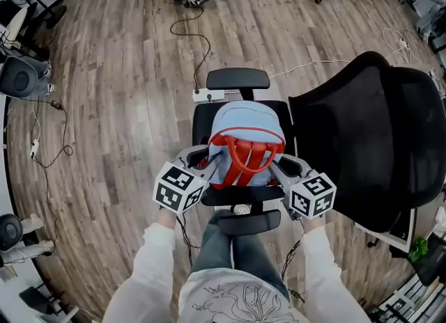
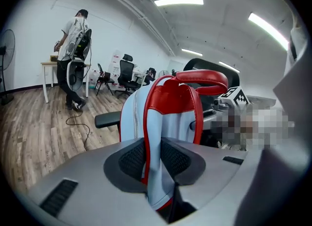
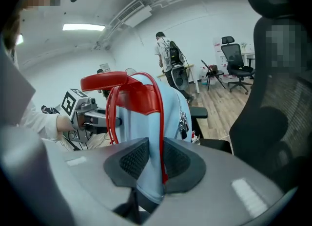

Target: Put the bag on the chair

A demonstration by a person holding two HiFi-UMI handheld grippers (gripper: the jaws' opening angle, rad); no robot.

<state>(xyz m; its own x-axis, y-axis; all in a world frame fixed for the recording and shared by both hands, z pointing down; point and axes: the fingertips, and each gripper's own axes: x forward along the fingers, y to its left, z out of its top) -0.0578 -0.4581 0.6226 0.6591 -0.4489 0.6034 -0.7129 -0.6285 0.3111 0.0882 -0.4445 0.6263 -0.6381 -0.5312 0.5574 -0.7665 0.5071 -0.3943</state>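
A light-blue bag (image 1: 245, 137) with red handles (image 1: 245, 154) hangs upright between my two grippers, right over the seat (image 1: 202, 118) of a black office chair. Its backrest (image 1: 376, 140) stands to the right and an armrest (image 1: 237, 78) lies beyond the bag. My left gripper (image 1: 204, 166) is shut on the bag's left side; blue fabric with red trim (image 2: 155, 142) is pinched between its pads. My right gripper (image 1: 283, 169) is shut on the opposite side, and the bag's fabric (image 3: 148, 122) fills its jaws. Whether the bag's bottom touches the seat is hidden.
The near armrest (image 1: 249, 223) is just in front of my legs. A power strip (image 1: 211, 95) and cables (image 1: 191, 33) lie on the wood floor behind the chair. A fan base (image 1: 22, 76) stands at far left. A person (image 2: 73, 49) stands by a desk far off.
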